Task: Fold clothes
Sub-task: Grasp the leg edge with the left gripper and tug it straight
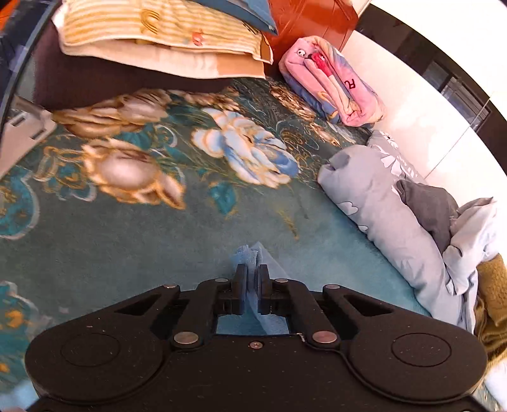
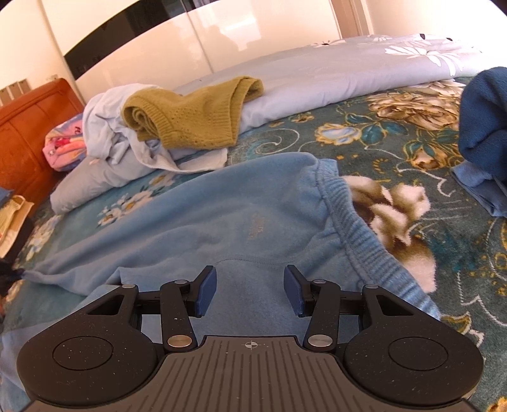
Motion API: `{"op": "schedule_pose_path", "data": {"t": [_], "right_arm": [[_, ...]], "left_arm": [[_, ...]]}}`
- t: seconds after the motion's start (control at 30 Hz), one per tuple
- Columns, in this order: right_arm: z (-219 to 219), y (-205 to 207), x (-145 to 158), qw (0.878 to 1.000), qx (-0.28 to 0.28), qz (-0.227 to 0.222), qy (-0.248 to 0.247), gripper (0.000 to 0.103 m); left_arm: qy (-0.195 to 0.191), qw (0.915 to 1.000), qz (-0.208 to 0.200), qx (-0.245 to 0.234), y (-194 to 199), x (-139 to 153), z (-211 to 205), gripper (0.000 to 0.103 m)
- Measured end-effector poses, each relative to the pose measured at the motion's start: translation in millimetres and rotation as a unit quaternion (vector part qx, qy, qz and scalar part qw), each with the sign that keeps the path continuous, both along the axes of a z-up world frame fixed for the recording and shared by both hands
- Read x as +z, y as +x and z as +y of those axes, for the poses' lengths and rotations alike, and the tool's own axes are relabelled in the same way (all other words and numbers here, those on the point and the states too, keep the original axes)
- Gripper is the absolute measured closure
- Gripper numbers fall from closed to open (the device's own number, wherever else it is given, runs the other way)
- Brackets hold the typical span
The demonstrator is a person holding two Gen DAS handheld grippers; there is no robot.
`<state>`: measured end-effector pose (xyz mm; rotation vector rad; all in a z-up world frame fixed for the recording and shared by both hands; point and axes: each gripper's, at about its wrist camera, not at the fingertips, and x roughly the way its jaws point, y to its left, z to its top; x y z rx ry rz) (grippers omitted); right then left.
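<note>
A light blue sweatshirt (image 2: 228,218) lies spread on the floral teal blanket (image 2: 412,164), its ribbed hem toward the right. My right gripper (image 2: 250,290) is open and empty, just above the sweatshirt's body. My left gripper (image 1: 252,282) is shut on a fold of the light blue sweatshirt (image 1: 253,256), held just above the blanket (image 1: 126,228). In the right wrist view a stretched end of the sweatshirt runs off to the far left.
An olive knit sweater (image 2: 190,117) lies on a pale blue garment (image 2: 107,133) by the rolled grey-blue duvet (image 2: 317,79). Dark blue clothes (image 2: 484,126) sit at right. A pink folded blanket (image 1: 332,85), striped towels (image 1: 158,35) and the orange headboard (image 1: 310,25) stand behind.
</note>
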<state>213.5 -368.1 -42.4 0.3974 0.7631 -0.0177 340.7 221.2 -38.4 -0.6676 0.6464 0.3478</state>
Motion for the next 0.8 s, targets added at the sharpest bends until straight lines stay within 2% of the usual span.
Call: {"op": "schedule_pose_path", "data": {"t": [0.07, 0.13, 0.2, 0.33, 0.37, 0.43, 0.5, 0.6, 0.63, 0.67, 0.7, 0.77, 0.8], "right_arm": [[-1, -3, 0, 1.0, -0.004, 0.002, 0.003, 0.06], [0, -5, 0, 1.0, -0.004, 0.002, 0.004, 0.06], [1, -7, 2, 1.0, -0.002, 0.001, 0.001, 0.06], [0, -9, 5, 1.0, -0.005, -0.001, -0.002, 0.06], [0, -9, 6, 1.0, -0.006, -0.001, -0.001, 0.06], [2, -8, 7, 1.0, -0.003, -0.002, 0.0, 0.06], [5, -7, 7, 1.0, 0.003, -0.004, -0.002, 0.06], [7, -6, 6, 1.0, 0.004, -0.004, 0.001, 0.06], [7, -6, 5, 1.0, 0.003, -0.003, 0.002, 0.06], [6, -5, 4, 1.0, 0.003, -0.003, 0.002, 0.06], [6, -5, 4, 1.0, 0.003, -0.002, 0.002, 0.06], [6, -5, 3, 1.0, 0.003, 0.0, 0.002, 0.06], [5, -6, 4, 1.0, 0.002, 0.0, 0.0, 0.06]], "left_arm": [[-0.016, 0.9998, 0.01, 0.003, -7, -5, 10, 0.096], [-0.028, 0.9991, 0.017, 0.027, -17, -9, 18, 0.098], [-0.056, 0.9979, 0.013, 0.029, -24, -13, 25, 0.098], [-0.118, 0.9925, -0.02, 0.024, -28, -16, 29, 0.07], [-0.118, 0.9924, -0.024, 0.026, -26, -13, 27, 0.068], [-0.09, 0.9957, -0.002, 0.022, -14, -8, 18, 0.067], [-0.08, 0.9963, 0.026, 0.018, -1, -7, 10, 0.067], [-0.081, 0.9959, 0.036, 0.018, 7, -8, -1, 0.07], [-0.074, 0.9964, 0.037, 0.019, 8, -8, -3, 0.078], [-0.068, 0.9968, 0.038, 0.019, 9, -7, -5, 0.096], [-0.061, 0.9972, 0.04, 0.02, 9, -7, -8, 0.1], [-0.061, 0.998, 0.011, 0.007, 9, -2, -5, 0.1], [-0.057, 0.9982, -0.019, -0.004, 6, 6, -3, 0.1]]}}
